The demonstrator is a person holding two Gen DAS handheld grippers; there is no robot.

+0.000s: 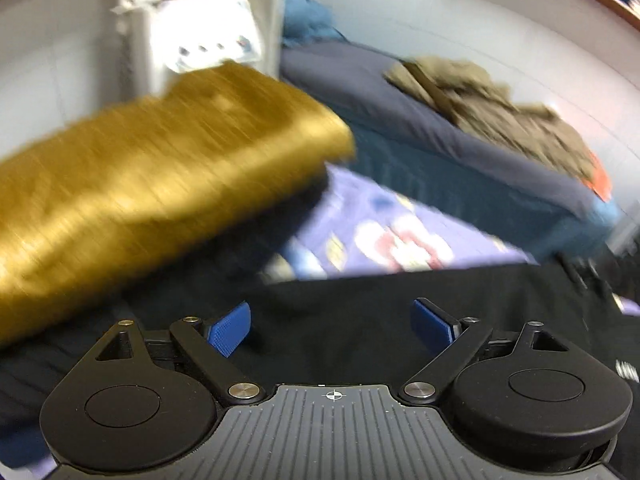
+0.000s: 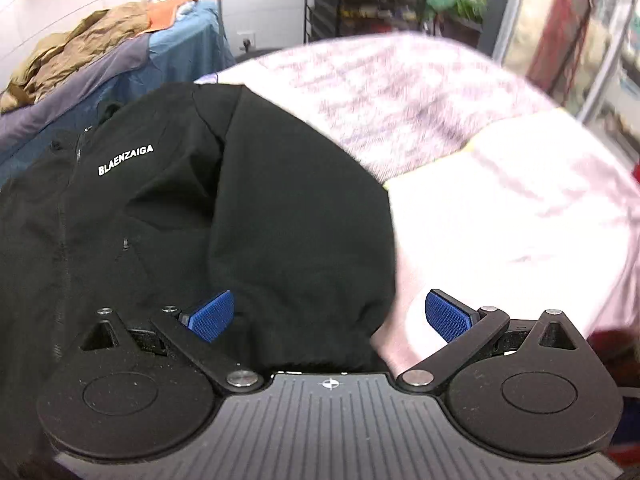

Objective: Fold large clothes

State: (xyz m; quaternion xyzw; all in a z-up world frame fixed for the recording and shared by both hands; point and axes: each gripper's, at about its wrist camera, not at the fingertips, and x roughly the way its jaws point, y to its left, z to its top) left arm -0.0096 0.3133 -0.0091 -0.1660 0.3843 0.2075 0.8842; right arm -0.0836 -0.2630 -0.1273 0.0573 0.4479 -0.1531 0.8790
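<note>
1. Both claws gape wide, gripping nothing: left claw (image 1: 331, 325), right claw (image 2: 335, 316) over the black jacket (image 2: 168, 208) spread flat.
2. Risk: the slick sleeve (image 2: 296, 216) slipping or bunching against the pink garment (image 2: 500, 216).

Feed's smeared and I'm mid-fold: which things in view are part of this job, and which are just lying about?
In the job:
black jacket
left gripper, open
right gripper, open

Lying about:
mustard folded cloth
pink cloth
olive garment on the blue bed
shelving rack
</note>
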